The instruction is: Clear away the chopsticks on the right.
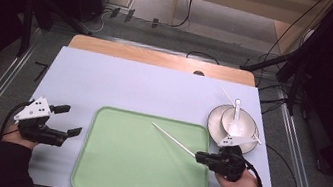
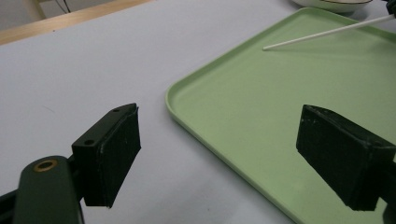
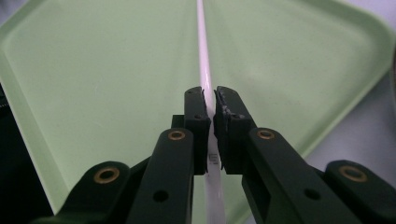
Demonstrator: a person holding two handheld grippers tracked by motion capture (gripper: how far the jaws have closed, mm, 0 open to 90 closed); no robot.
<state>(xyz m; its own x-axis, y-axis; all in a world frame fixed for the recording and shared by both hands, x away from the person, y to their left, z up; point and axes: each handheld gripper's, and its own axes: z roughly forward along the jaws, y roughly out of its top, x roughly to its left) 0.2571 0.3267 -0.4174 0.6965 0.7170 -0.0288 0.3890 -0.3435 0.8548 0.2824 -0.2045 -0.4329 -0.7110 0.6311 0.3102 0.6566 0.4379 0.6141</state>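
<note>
Right tongs (image 3: 210,109): clenched on one white chopstick (image 1: 173,139), held over the tray's right half.
Left tongs (image 1: 71,120): released, just left of the tray.
Tray (image 1: 106,175): one, green, on the worktop (image 1: 130,85).
Dishes: one plate (image 1: 215,119), one bowl (image 1: 246,120), one spoon (image 1: 237,110), beyond the tray's right corner.

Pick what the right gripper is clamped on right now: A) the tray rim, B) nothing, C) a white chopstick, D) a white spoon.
C: in the right gripper view the right gripper has its jaws shut on a thin white chopstick, whose length runs out over the green tray in the high view.
</note>
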